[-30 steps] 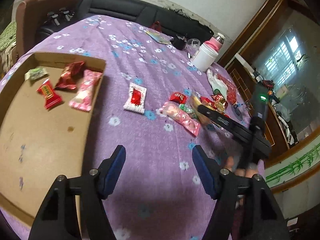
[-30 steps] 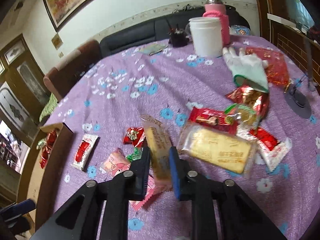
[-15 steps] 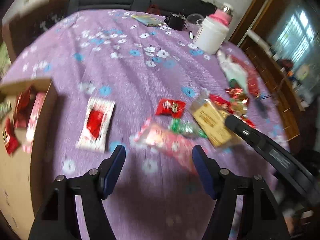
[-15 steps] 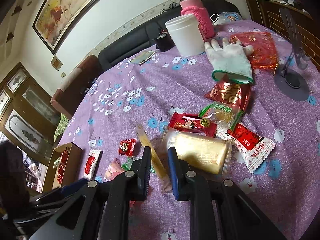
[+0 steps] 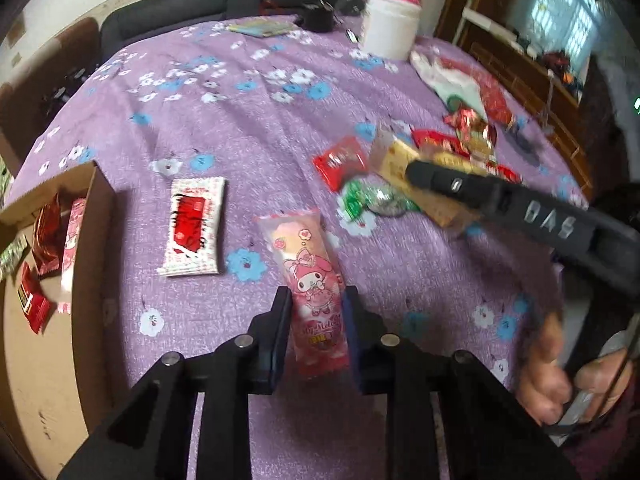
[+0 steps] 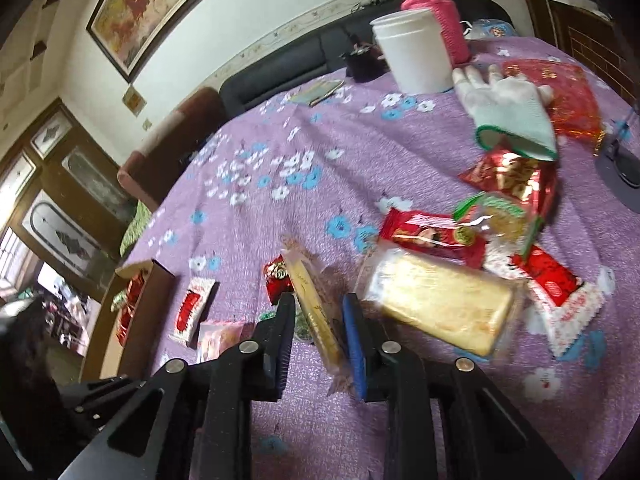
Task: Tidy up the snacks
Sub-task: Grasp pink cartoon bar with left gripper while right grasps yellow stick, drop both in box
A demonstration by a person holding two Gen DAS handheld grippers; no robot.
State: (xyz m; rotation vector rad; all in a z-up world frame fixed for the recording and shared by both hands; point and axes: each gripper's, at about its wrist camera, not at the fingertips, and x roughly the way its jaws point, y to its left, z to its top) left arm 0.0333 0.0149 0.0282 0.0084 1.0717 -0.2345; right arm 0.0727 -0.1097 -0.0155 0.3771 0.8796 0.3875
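Grip on pink snack (image 5: 310, 280): my left gripper (image 5: 316, 312) is closing on it.
Squeeze its middle before lifting to the box (image 5: 96, 216); my right gripper (image 6: 318, 320) is opening around the yellow wafer (image 6: 316, 312).

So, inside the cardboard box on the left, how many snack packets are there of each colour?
Red packets: 2
Pink packet: 1
Green packet: 1
Total in the cardboard box: 4
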